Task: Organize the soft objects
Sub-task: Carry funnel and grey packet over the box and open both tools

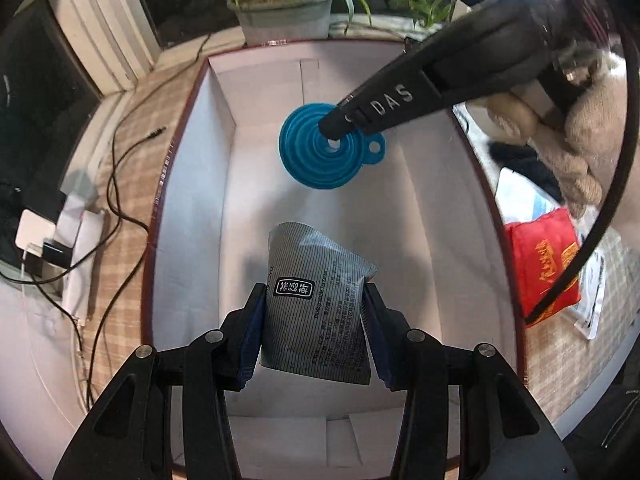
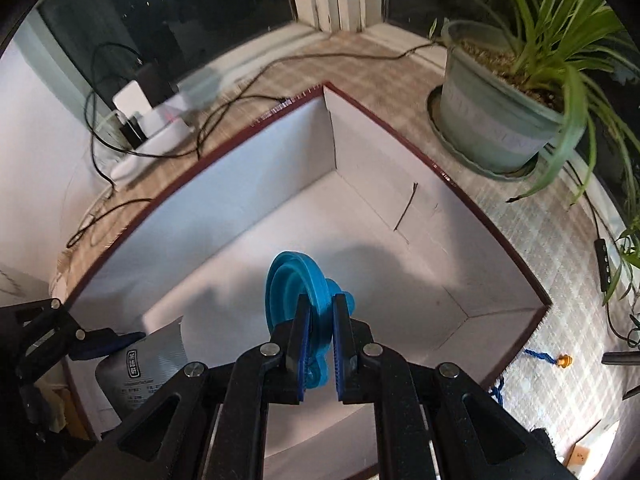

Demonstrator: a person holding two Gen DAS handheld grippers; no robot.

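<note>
Your checked-cloth desk (image 2: 560,240) by the dark window carries one white-lined cardboard box (image 1: 192,184); left claw (image 1: 312,320) pinches one grey striped pouch (image 1: 316,304), right claw (image 2: 320,344) one blue collapsible silicone funnel (image 2: 296,280).

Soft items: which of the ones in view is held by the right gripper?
The blue collapsible funnel, pinched edge-on between the right gripper pads above the white box. The grey striped pouch sits in the left gripper instead.

Dim indoor light, dark window panes (image 2: 224,4), soft shadows, heavy fisheye bending, blurred edges
</note>
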